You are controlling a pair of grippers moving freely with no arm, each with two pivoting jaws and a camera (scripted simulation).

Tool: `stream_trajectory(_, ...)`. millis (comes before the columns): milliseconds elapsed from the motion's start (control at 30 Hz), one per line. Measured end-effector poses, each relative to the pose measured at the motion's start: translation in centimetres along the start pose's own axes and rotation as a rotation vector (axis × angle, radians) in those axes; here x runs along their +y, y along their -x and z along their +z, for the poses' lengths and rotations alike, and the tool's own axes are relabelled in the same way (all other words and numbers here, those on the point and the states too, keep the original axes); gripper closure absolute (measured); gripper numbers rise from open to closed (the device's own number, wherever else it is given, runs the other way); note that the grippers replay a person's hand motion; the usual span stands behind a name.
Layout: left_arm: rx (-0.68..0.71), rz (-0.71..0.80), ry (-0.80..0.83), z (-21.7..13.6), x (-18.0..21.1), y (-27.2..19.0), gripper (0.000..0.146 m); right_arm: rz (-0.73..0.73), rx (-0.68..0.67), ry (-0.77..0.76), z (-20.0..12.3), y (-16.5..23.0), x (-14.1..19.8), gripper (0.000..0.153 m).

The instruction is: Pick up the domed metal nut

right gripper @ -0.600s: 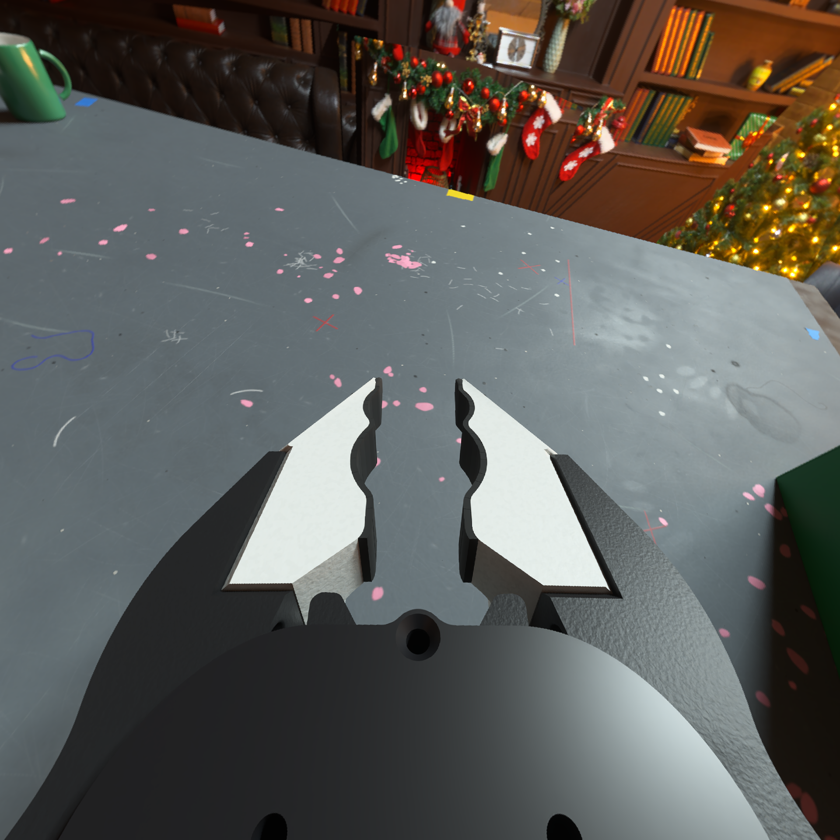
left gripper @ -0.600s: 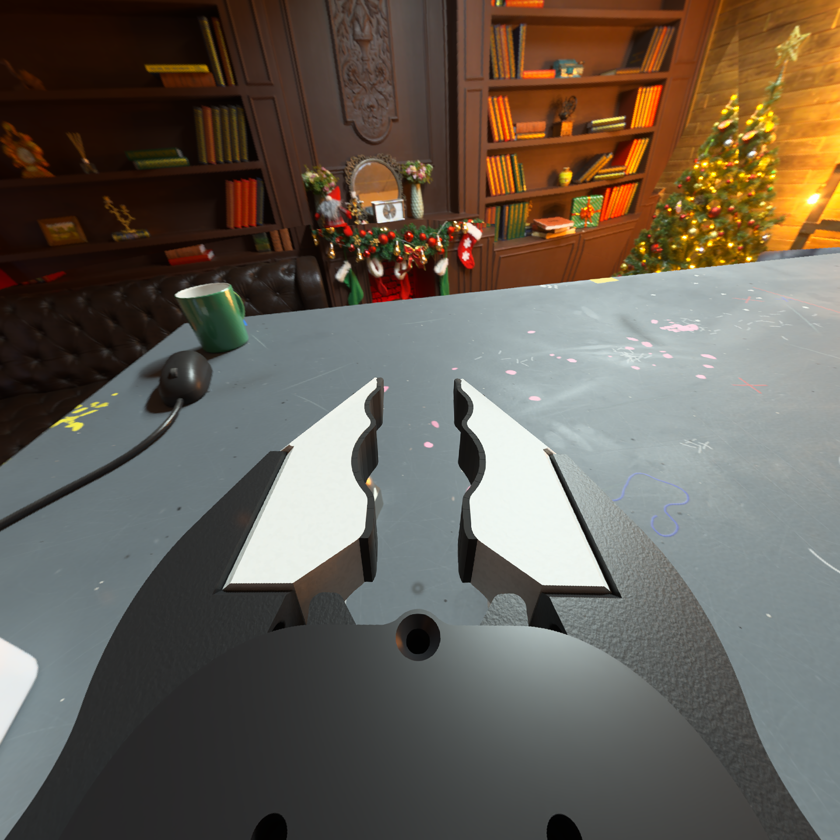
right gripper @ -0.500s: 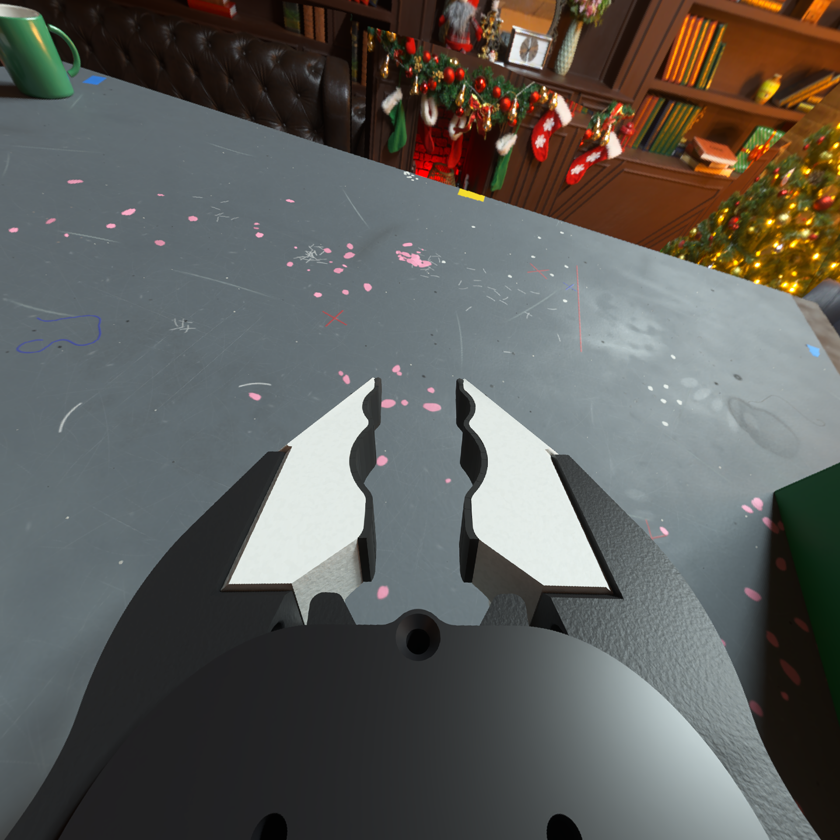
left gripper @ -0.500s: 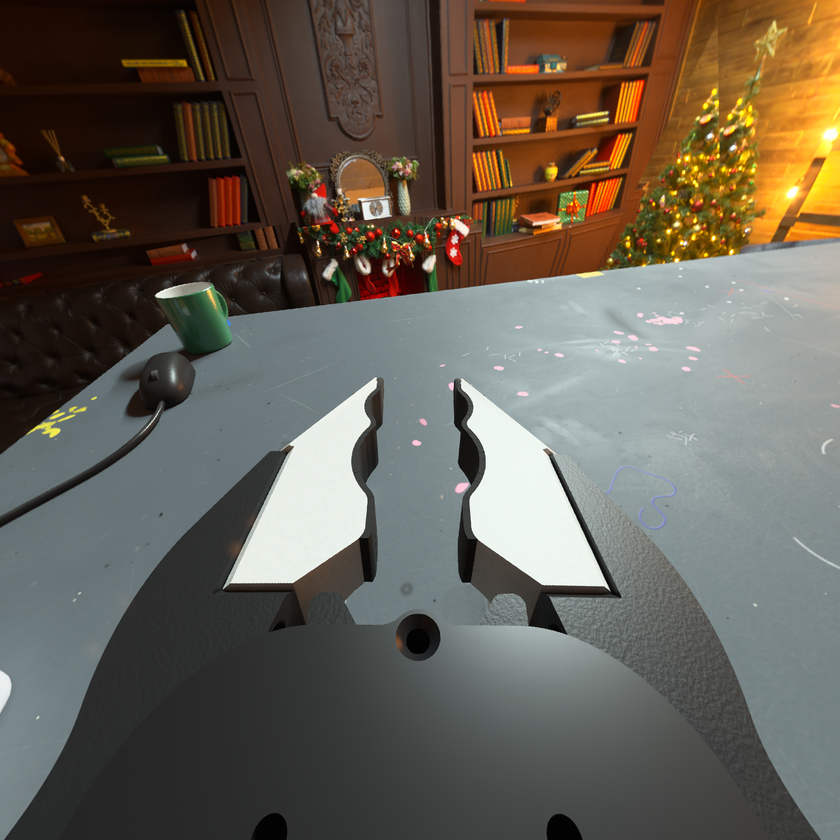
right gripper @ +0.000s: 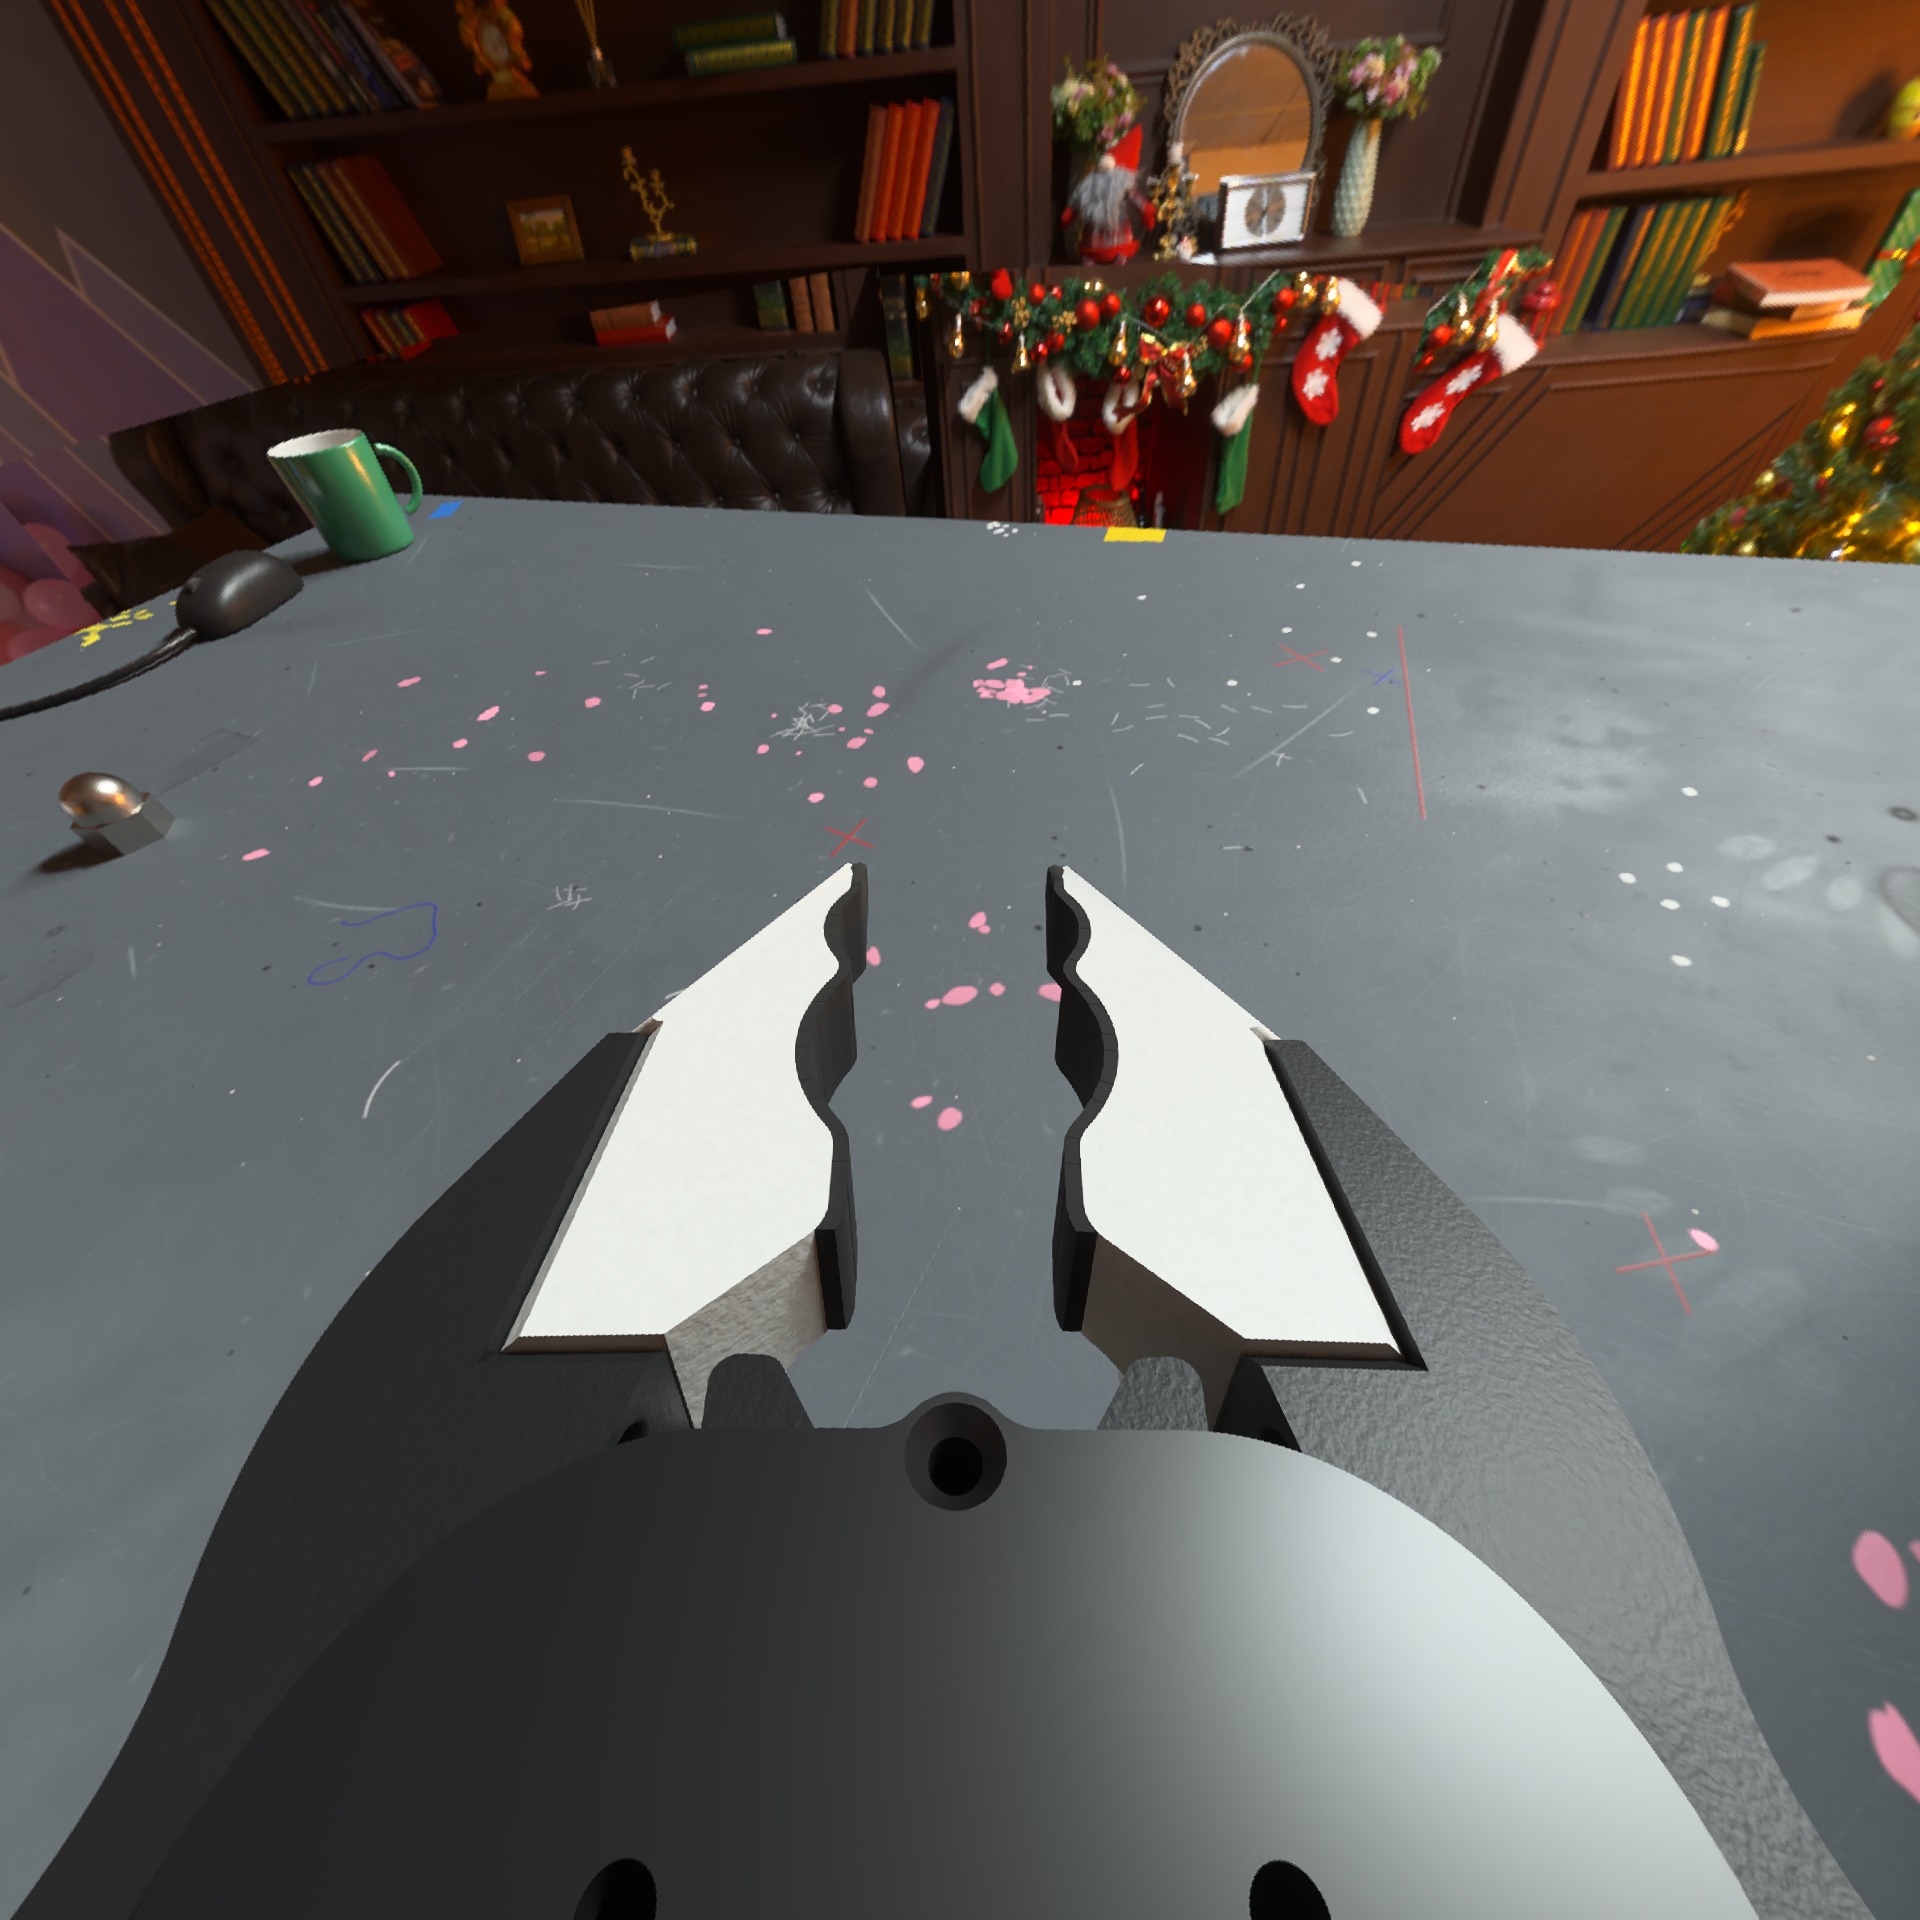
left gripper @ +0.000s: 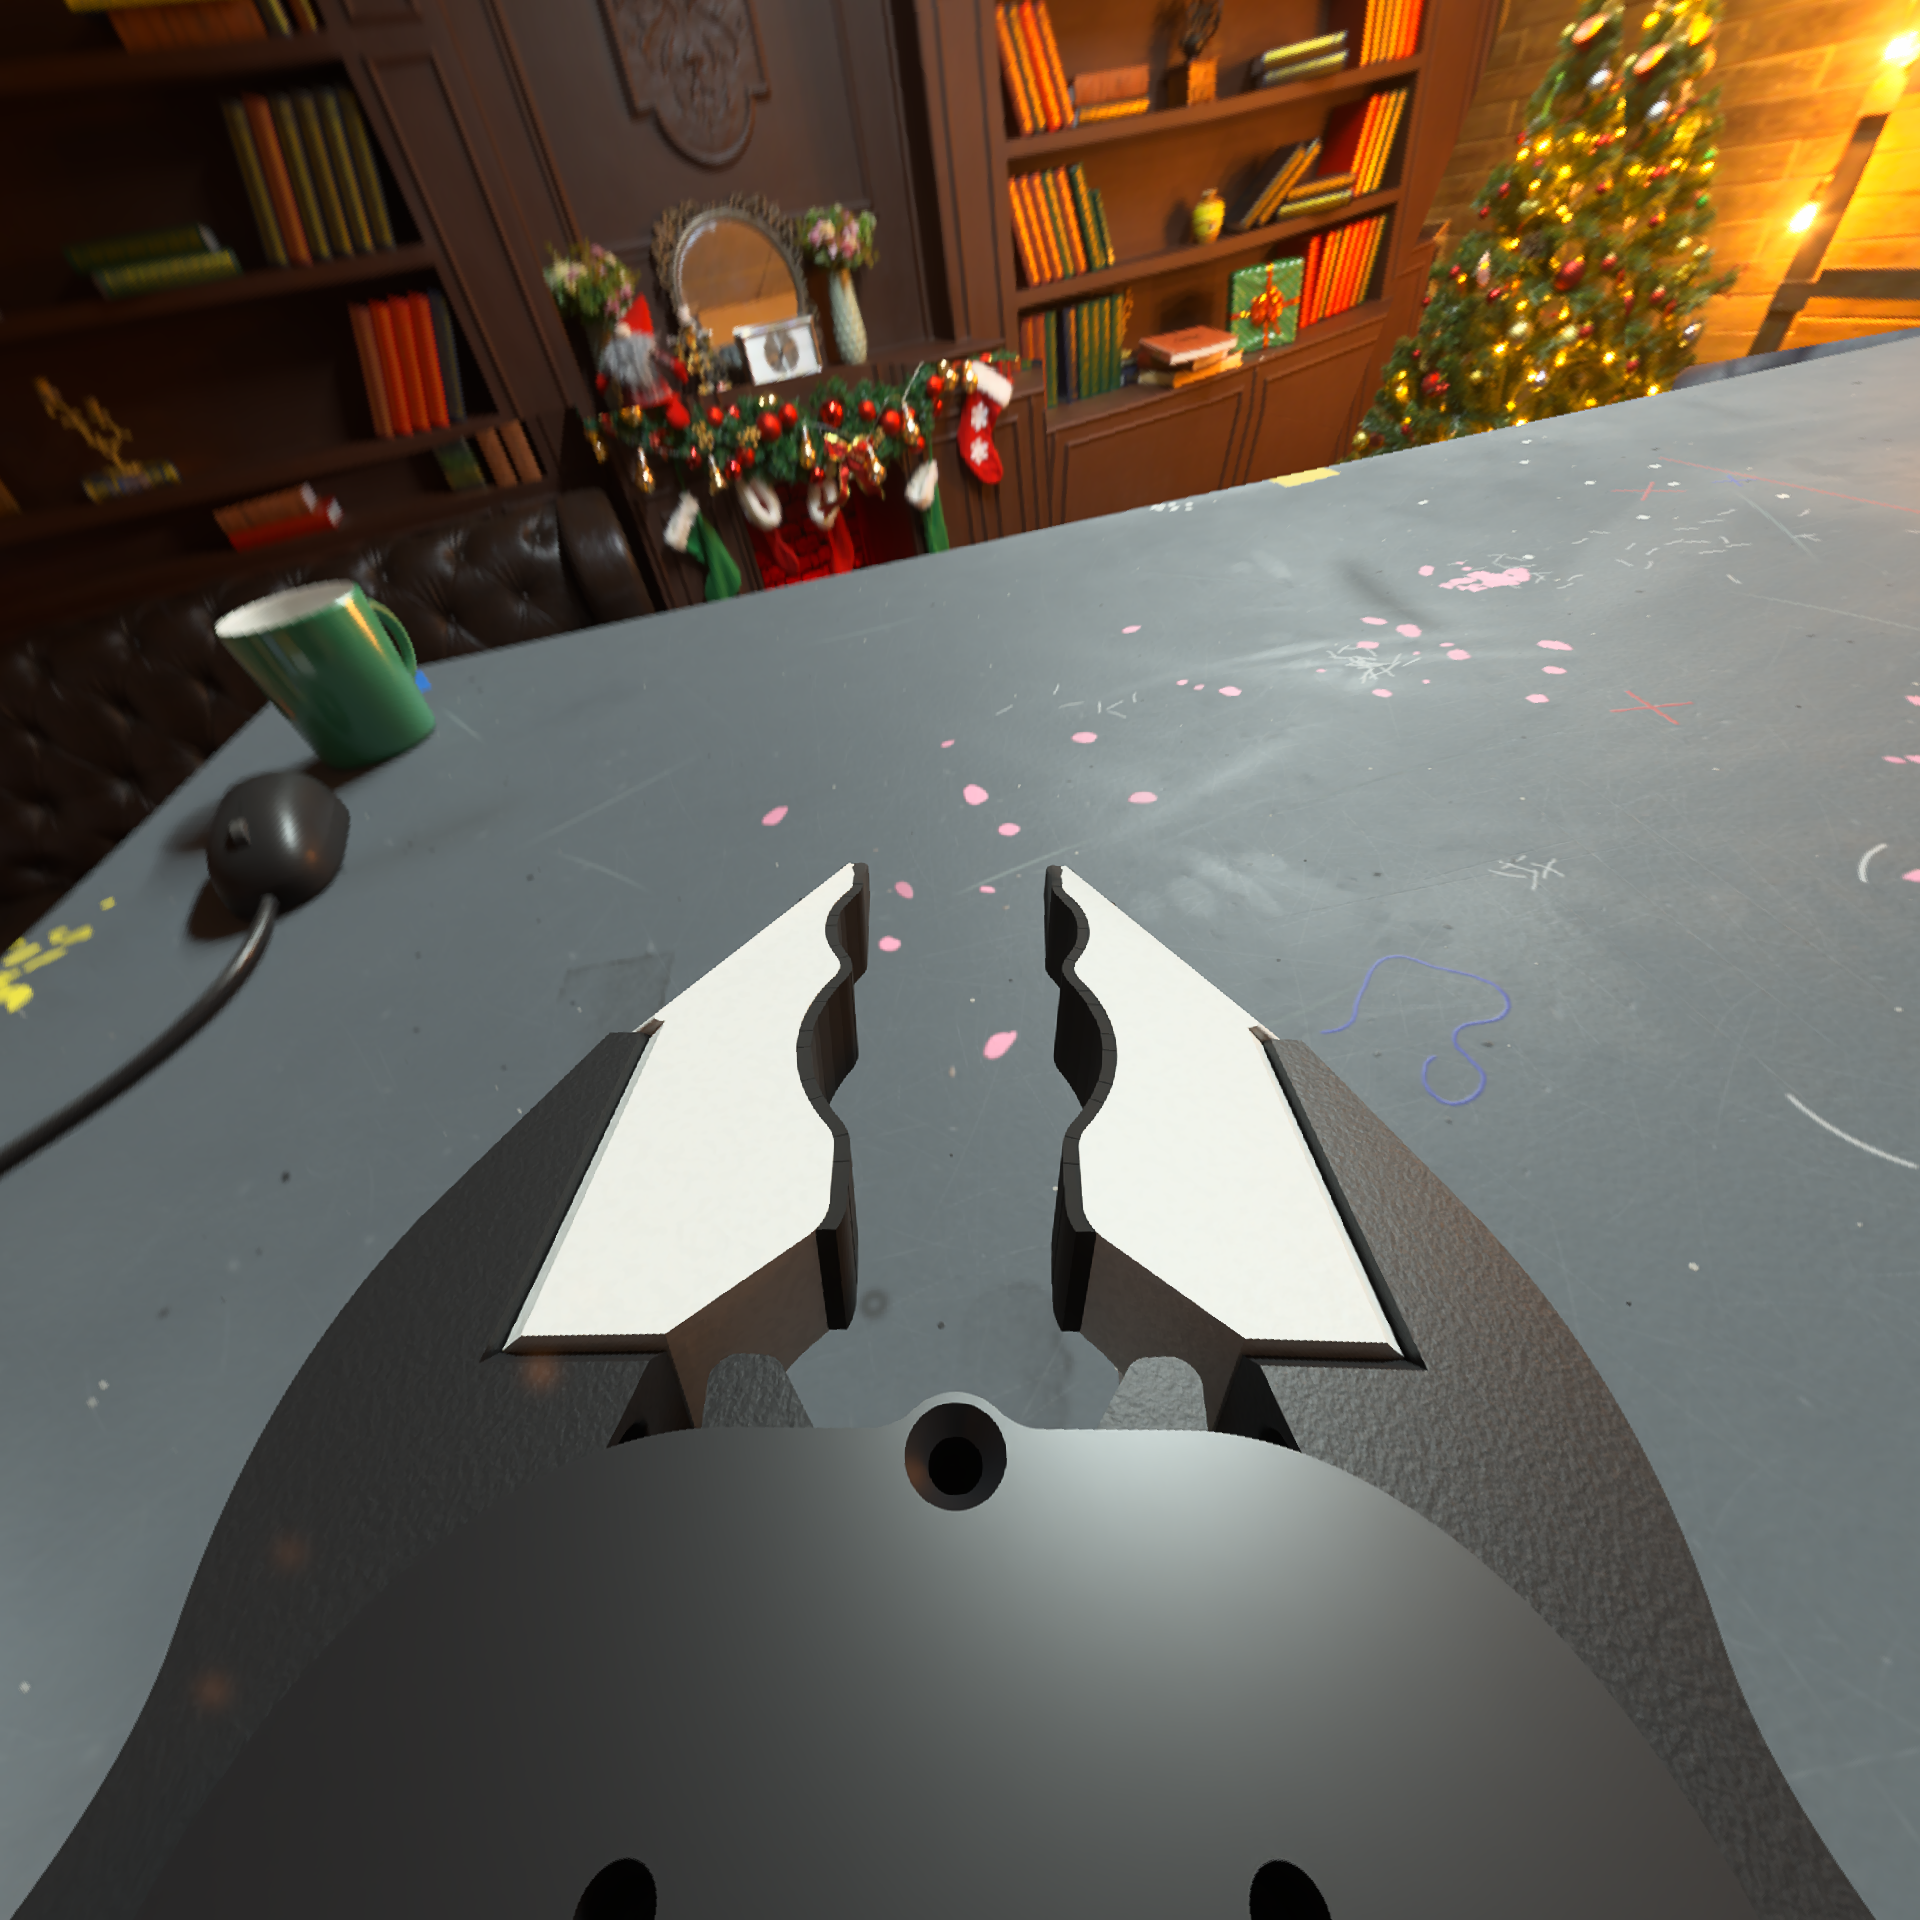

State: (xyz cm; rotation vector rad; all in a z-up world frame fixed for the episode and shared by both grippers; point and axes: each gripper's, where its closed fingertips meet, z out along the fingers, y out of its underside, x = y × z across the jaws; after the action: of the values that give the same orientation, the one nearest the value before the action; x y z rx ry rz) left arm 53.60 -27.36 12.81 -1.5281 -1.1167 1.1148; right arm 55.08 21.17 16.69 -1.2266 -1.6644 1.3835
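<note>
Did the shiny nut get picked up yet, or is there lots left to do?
Not yet. The domed metal nut sits on the grey table, far off to the left in the right wrist view, near the black mouse and green mug. The right tool and left tool are both open and empty. Nothing is in hand. Still left: reach the nut, close on it, and lift.

The right claw hangs parted and empty over the paint-flecked grey worktop. The shiny domed metal nut sits far left, well apart from it.
</note>
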Motion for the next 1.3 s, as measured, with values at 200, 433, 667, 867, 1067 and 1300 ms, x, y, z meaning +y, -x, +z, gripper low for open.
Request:
stream_trajectory(200, -0.01, -0.051, 0.042, 0.6, 0.6, -0.3, 0.117, -0.001, 0.022, -0.029, 0.0, -0.5, -0.3, 0.116)
stream_trajectory(433, -0.029, -0.056, 0.053, 0.7, 0.8, -0.2, 0.131, 0.029, 0.017, -0.043, 0.0, -0.8, -0.3, 0.11)
stream_trajectory(667, -0.091, -0.148, 0.136, 1.4, 2.2, 0.9, 0.132, -0.001, 0.036, 0.015, 1.1, -0.8, 0.9, 0.107)
stream_trajectory(867, -0.133, -0.154, 0.138, 1.7, 2.5, 1.6, 0.104, -0.027, 0.055, 0.012, 0.8, -0.7, 0.6, 0.107)
stream_trajectory(1067, -0.143, -0.115, 0.221, 3.1, 3.9, 3.4, 0.087, -0.031, 0.056, 0.015, 0.6, -0.5, 0.7, 0.107)
stream_trajectory(1300, -0.063, -0.113, 0.437, 4.6, 6.7, 5.7, 0.079, -0.046, 0.052, 0.013, 0.4, 0.0, 0.4, 0.107)
